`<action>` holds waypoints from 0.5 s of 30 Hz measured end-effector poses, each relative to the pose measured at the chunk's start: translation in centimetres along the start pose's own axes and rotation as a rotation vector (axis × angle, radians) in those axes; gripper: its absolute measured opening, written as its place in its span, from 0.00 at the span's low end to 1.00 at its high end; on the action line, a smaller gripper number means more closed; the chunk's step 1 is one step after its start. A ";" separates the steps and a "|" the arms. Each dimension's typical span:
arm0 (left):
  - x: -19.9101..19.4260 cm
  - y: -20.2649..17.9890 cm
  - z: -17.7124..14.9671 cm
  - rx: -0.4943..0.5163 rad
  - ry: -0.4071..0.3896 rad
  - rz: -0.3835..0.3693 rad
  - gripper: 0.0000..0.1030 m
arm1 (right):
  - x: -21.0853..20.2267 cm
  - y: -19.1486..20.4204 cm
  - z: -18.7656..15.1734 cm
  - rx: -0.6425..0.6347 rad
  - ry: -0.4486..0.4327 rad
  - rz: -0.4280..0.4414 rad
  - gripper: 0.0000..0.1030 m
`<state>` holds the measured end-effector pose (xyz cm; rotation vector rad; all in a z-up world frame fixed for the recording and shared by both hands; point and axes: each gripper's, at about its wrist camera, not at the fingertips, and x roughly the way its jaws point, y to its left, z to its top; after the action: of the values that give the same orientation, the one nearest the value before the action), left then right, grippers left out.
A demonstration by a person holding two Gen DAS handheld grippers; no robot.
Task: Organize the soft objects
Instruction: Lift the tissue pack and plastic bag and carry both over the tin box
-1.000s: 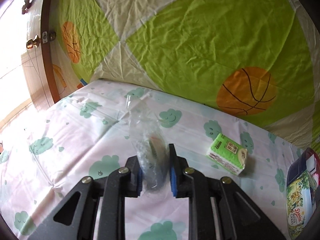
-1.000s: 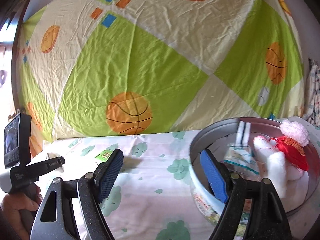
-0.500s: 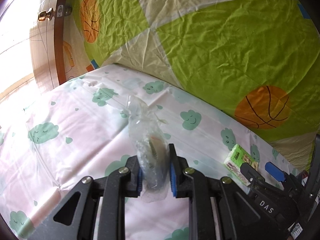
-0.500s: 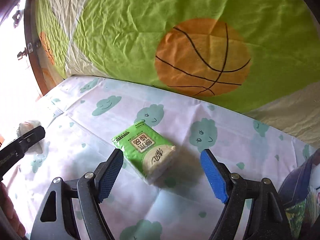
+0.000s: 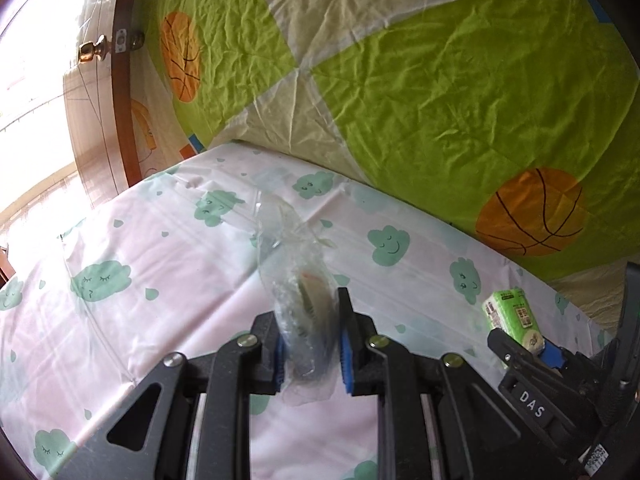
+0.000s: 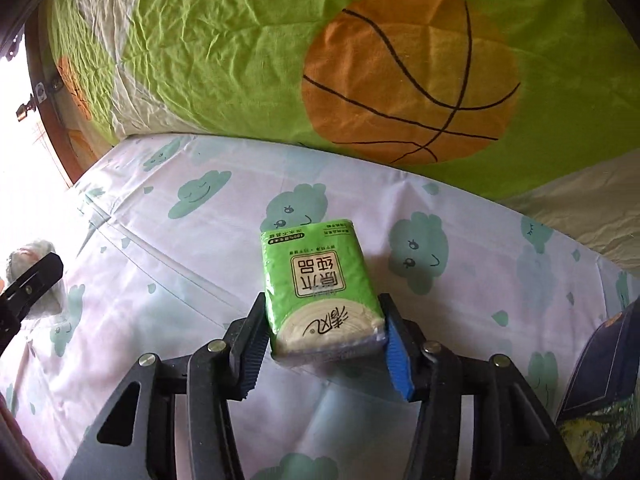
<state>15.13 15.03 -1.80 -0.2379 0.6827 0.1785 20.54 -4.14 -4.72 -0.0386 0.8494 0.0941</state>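
So, closest to the cameras: the right gripper (image 6: 322, 346) had gone from wide open and hovering short of the green tissue pack (image 6: 320, 292) half a second before to having its blue pads on both sides of it, jaws narrowed onto the near end. The pack looked like it was resting on the tabletop (image 6: 168, 288), or barely off it, hard to say. In the left camera you could see the same pack (image 5: 512, 320) poking out past the right gripper's finger.

The left gripper (image 5: 310, 350) was still clamped on the crinkly clear plastic bag (image 5: 296, 280) with something soft and pale inside, same grip as a second earlier, just swung round a bit so the window side showed more. The bag stuck up and forward out of the jaws, clear of the cloud-print cloth.

Further back, only the dark edge of the tin (image 6: 600, 364) showed at the right of the right-hand view. Behind everything hung the green basketball sheet (image 6: 400, 80).

My read: both hands now had a soft thing, so the pickup part was basically done and what remained was carrying them over to that tin. The tissue pack was gripped near one end, so it might droop or twist on the lift.
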 end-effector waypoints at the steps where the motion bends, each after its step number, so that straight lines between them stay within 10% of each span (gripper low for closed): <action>1: -0.3 -0.3 0.0 0.020 -0.024 0.013 0.18 | -1.1 -0.2 -0.3 0.027 -0.037 0.011 0.53; 7: -1.7 -2.2 -0.4 0.115 -0.111 0.022 0.18 | -7.8 -0.5 -2.7 0.151 -0.216 0.066 0.53; 15: -2.5 -4.2 -1.3 0.191 -0.169 0.008 0.18 | -13.7 -0.1 -7.4 0.123 -0.468 -0.097 0.53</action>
<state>13.47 10.43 -0.49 -0.0361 0.5290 0.1378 6.07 -5.65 0.68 0.0564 0.3840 -0.0408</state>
